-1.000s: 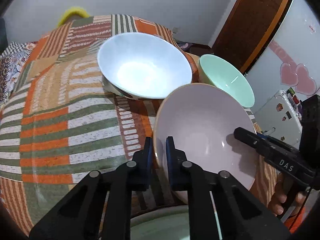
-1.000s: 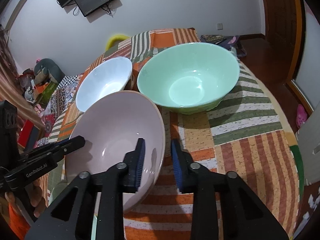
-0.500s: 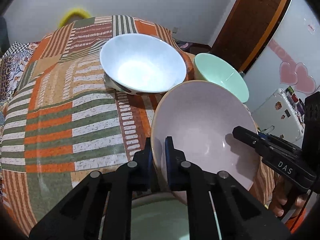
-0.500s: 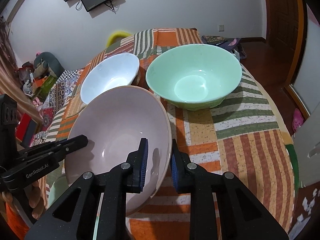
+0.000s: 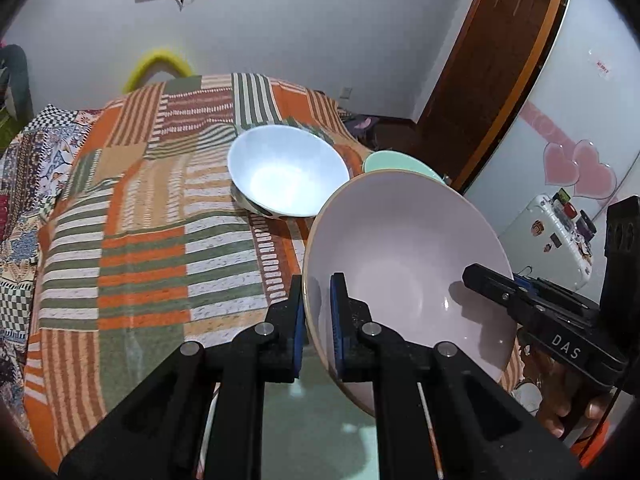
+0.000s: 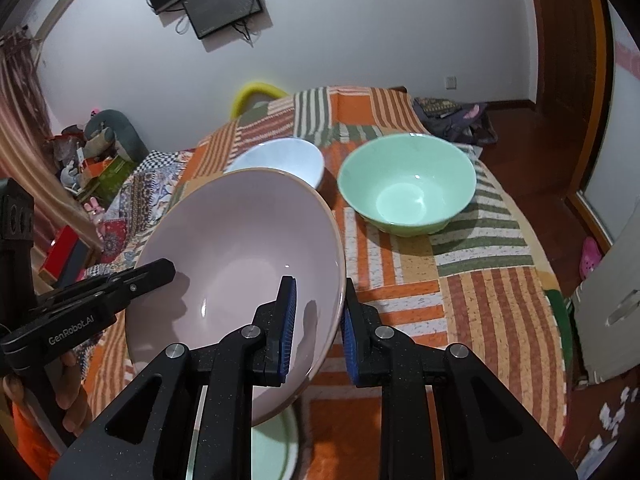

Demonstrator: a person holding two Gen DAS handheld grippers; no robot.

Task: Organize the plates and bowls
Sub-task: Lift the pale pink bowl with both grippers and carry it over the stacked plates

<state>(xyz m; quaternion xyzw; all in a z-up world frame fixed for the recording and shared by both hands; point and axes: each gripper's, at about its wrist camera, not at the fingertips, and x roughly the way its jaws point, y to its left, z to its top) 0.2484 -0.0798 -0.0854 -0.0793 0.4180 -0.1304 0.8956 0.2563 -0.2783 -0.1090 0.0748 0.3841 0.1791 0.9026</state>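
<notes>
Nearest, left gripper [image 5: 318, 322] clamped on the left rim of a pale pink bowl [image 5: 404, 276], one blue-padded finger inside the wall, one outside. Right gripper [image 6: 318, 330] likewise closed on the opposite rim of the same bowl, seen from the other side as a black tool with a hand [image 5: 568, 408] beneath it. Pink bowl held tilted in the air between both tools, above a pale green dish [image 5: 320, 424] only partly visible at the bottom edge; whether plate or bowl, cannot tell. Beyond, striped orange, green and cream patchwork blanket [image 5: 140, 248] spread over a bed. Farther back on it, white bowl [image 5: 288, 170] upright, with a mint green bowl [image 6: 408, 190] just beside it, both apart from the pink one. Behind, white wall with a dark mounted screen [image 6: 222, 2], wooden door frame [image 5: 492, 68] at right.
</notes>
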